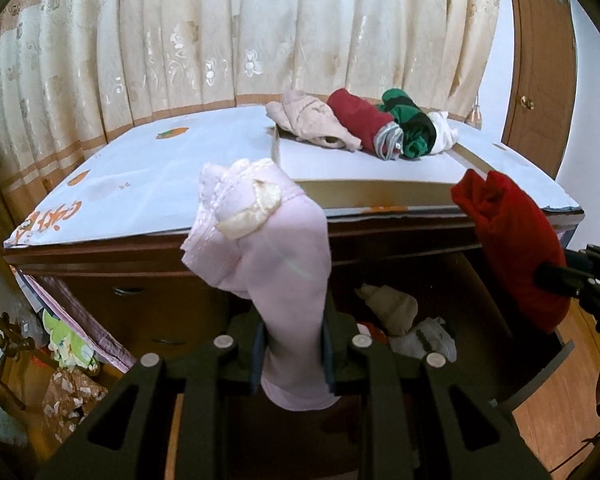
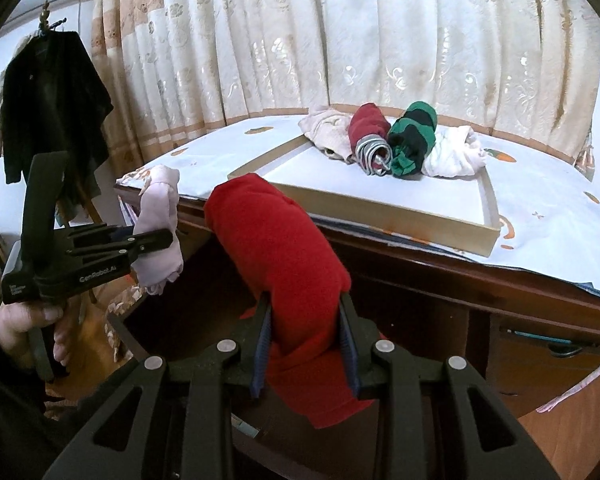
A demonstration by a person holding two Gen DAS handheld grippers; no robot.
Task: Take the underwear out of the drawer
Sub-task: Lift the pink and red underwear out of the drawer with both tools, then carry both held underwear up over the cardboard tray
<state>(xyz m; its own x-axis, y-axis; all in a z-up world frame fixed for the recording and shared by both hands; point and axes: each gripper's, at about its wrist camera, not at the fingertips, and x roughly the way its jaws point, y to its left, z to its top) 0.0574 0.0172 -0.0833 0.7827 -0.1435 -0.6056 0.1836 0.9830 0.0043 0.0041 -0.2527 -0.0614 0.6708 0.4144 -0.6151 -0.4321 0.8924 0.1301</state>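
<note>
Tray (image 2: pixel 380 204) on dresser top (image 1: pixel 140 184), rolled garments (image 2: pixel 384 140) at its back, curtain (image 2: pixel 340 40) behind

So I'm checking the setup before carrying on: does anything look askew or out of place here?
Mildly: the shallow wooden tray holding four rolled garments sits crooked on the white patterned cloth, one corner close to the desk's front edge. Loose garments lie jumbled in the open drawer. Nothing looks damaged.

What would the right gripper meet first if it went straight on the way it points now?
Probably the front wall of the shallow tray on the desk top, ahead of the right gripper and its red underwear; depth is unclear.
</note>
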